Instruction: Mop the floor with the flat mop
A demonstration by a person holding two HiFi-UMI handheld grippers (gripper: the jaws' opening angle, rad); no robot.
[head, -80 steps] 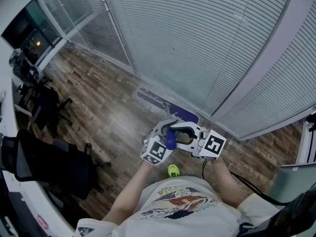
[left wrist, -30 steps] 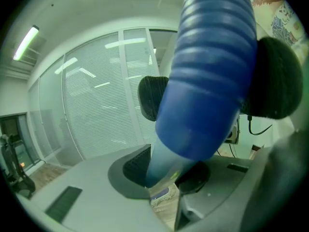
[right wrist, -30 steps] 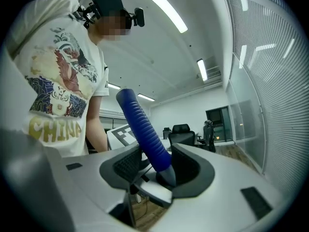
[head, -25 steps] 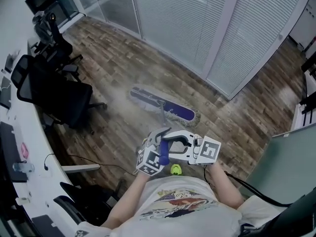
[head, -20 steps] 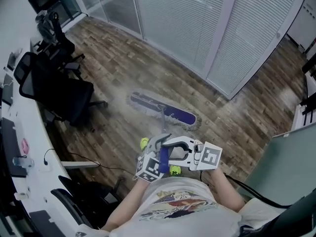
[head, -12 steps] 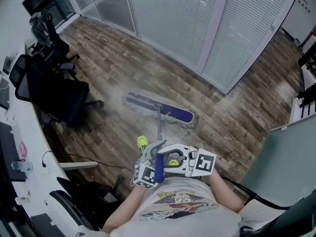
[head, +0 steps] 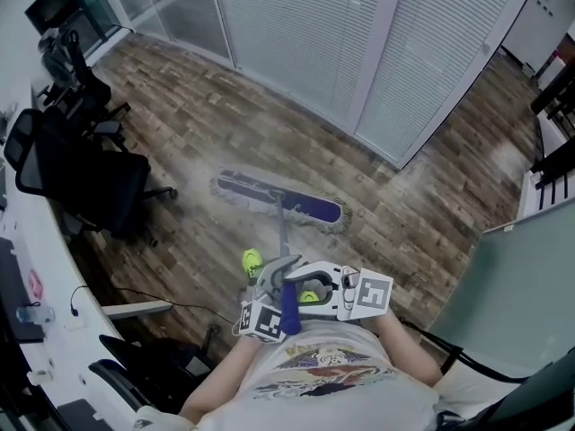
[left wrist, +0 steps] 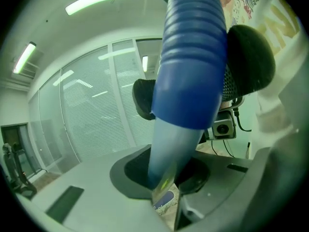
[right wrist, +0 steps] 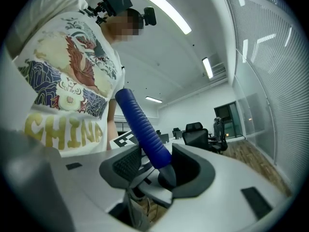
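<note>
The flat mop's blue head (head: 280, 203) lies on the wood floor (head: 431, 214), ringed by a pale fringe. Its pole (head: 284, 236) runs back to a blue ribbed grip (head: 289, 307) in front of my chest. My left gripper (head: 284, 272) is shut on the mop handle; in the left gripper view the pole (left wrist: 166, 153) passes down between the pads below the grip (left wrist: 193, 57). My right gripper (head: 304, 287) comes in from the right and is shut on the same grip (right wrist: 144, 129), its jaws standing wide around it.
Black office chairs (head: 76, 173) stand at the left beside a white desk (head: 36, 268). Glass walls with blinds (head: 359, 43) close off the far side. A frosted panel (head: 530, 285) stands at the right. My green shoes (head: 252, 261) are just behind the mop.
I have stepped back and both grippers came back with me, with the mop head trailing over the floor. One green shoe now shows ahead of the grippers.
</note>
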